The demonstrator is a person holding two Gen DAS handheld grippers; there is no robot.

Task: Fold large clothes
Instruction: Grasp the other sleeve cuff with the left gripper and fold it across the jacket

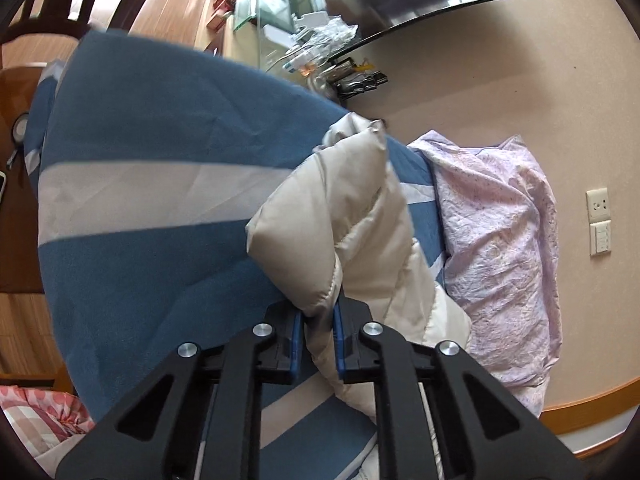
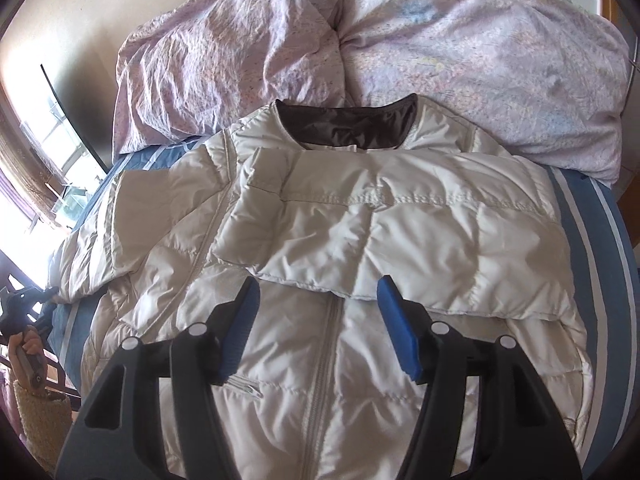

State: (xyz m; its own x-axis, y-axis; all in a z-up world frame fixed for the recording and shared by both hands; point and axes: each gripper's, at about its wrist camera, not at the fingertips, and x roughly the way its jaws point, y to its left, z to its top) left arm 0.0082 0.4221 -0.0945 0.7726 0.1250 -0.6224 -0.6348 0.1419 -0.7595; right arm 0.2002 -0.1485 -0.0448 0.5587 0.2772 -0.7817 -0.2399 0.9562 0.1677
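The cream puffer jacket (image 2: 320,248) lay face up on the blue-and-white striped bedcover (image 1: 140,152), filling the middle of the right wrist view, its dark-lined collar (image 2: 348,128) toward the top against the crumpled lilac duvet (image 2: 460,60). One sleeve (image 2: 360,236) was already folded across the chest, in the centre of that frame. The left gripper (image 1: 320,344), at the bottom centre of its own view, was clamped on a bunched fold of the other sleeve (image 1: 340,220), the blue pads pinching the quilted fabric, which stood up from the jaws toward the middle of the frame. The right gripper (image 2: 316,332) hovered over the zip line at the lower centre of its view, jaws parted and nothing between them. To do this step well, I judged, the left hand should carry the sleeve across the chest in a low arc so the padding does not drag the body askew, and lay it flat over the first sleeve. The free right gripper could pin the jacket near the shoulder while that happens.
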